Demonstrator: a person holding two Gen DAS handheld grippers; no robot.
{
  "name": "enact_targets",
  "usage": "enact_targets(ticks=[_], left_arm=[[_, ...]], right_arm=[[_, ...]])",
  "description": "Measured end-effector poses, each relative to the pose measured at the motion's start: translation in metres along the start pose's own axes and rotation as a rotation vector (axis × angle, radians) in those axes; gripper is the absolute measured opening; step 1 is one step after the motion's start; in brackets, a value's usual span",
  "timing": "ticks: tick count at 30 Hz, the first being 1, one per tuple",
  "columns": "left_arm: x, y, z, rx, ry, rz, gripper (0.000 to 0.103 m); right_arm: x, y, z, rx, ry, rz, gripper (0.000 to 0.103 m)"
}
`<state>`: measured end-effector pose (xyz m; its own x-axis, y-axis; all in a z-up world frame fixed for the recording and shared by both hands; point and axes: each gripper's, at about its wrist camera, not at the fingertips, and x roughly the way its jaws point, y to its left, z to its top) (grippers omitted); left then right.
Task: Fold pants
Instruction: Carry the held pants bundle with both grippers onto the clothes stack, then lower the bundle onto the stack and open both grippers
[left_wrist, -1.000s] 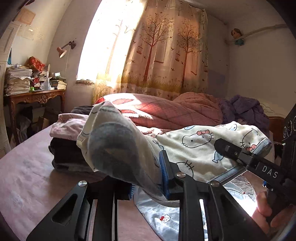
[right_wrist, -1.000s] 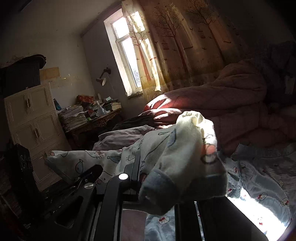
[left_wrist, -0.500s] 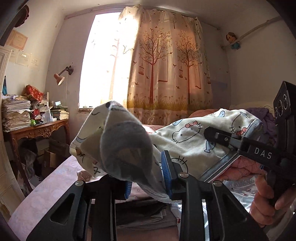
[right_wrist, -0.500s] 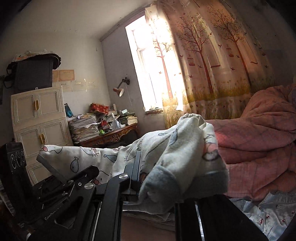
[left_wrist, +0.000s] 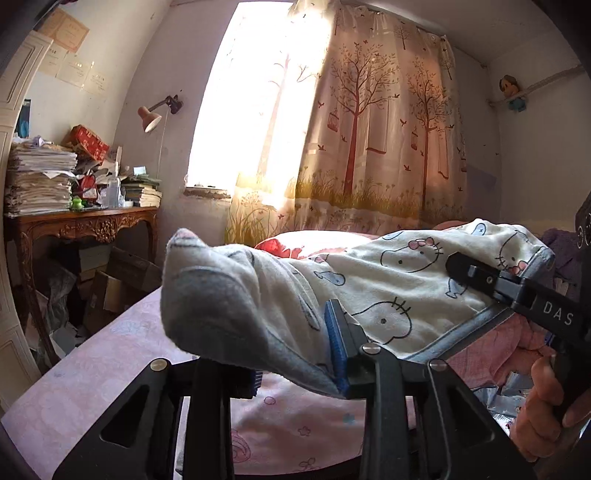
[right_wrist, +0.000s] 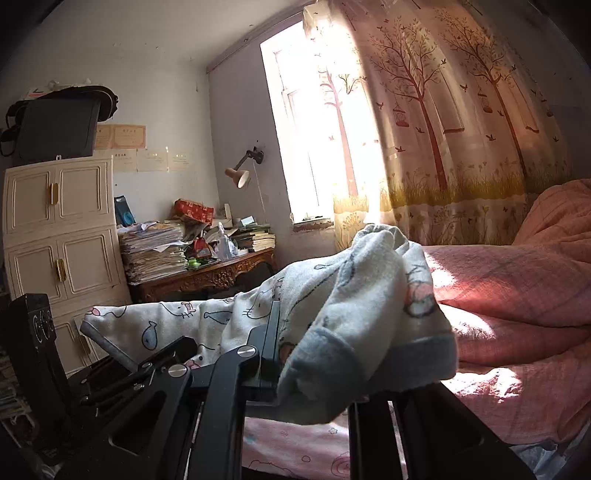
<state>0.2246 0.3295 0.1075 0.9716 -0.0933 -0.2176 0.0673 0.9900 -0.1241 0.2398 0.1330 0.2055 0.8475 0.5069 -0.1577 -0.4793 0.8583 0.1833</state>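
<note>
The pants (left_wrist: 388, 288) are cream with a cartoon cat print and grey cuffs. They hang stretched in the air between my two grippers, above the bed. My left gripper (left_wrist: 295, 354) is shut on one grey-cuffed end, which bunches over its fingers. My right gripper (right_wrist: 314, 369) is shut on the other end (right_wrist: 354, 332), which drapes over its fingers. In the left wrist view the right gripper (left_wrist: 517, 291) shows at the right, clamped on the cloth. In the right wrist view the left gripper (right_wrist: 147, 365) shows at the lower left.
A pink sheet (left_wrist: 122, 369) covers the bed below. A pink quilt (right_wrist: 517, 288) is heaped at the right. A wooden desk (left_wrist: 85, 225) with paper stacks stands at the left by a cream cabinet (right_wrist: 55, 236). A curtained window (left_wrist: 295, 110) is behind.
Both grippers have lifted the pants up off the bed. The folded clothes pile and the light blue pants on the bed have dropped out of view.
</note>
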Motion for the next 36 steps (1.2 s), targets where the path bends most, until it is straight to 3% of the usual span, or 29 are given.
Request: enact_targets(ticks=[5, 9, 12, 17, 21, 22, 26, 31, 35, 36], left_arm=[[0.033, -0.003, -0.03, 0.036, 0.085, 0.064, 0.03], [0.022, -0.008, -0.018, 0.027, 0.088, 0.046, 0.031], [0.008, -0.015, -0.007, 0.045, 0.064, 0.038, 0.031], [0.004, -0.024, 0.002, 0.086, 0.083, 0.056, 0.031], [0.039, -0.009, -0.003, -0.009, 0.362, 0.11, 0.031], [0.041, -0.006, -0.004, -0.026, 0.375, 0.112, 0.031], [0.034, -0.005, 0.0, -0.034, 0.385, 0.103, 0.033], [0.021, 0.004, 0.009, -0.059, 0.389, 0.124, 0.039], [0.015, 0.014, 0.014, -0.104, 0.391, 0.143, 0.039], [0.011, 0.016, 0.016, -0.115, 0.383, 0.157, 0.039]], right_arm=[[0.042, -0.01, -0.046, -0.017, 0.123, -0.064, 0.013], [0.055, -0.025, -0.057, 0.019, 0.197, -0.125, 0.013], [0.049, -0.036, -0.055, 0.068, 0.21, -0.107, 0.013], [0.028, -0.03, -0.044, 0.027, 0.175, -0.123, 0.013], [0.036, -0.028, -0.044, 0.001, 0.305, -0.158, 0.013], [0.041, -0.029, -0.047, 0.0, 0.343, -0.156, 0.013], [0.053, -0.028, -0.059, -0.042, 0.409, -0.191, 0.013], [0.051, -0.038, -0.058, 0.007, 0.454, -0.167, 0.015], [0.051, -0.044, -0.056, 0.027, 0.484, -0.154, 0.023], [0.051, -0.045, -0.054, 0.034, 0.49, -0.152, 0.029]])
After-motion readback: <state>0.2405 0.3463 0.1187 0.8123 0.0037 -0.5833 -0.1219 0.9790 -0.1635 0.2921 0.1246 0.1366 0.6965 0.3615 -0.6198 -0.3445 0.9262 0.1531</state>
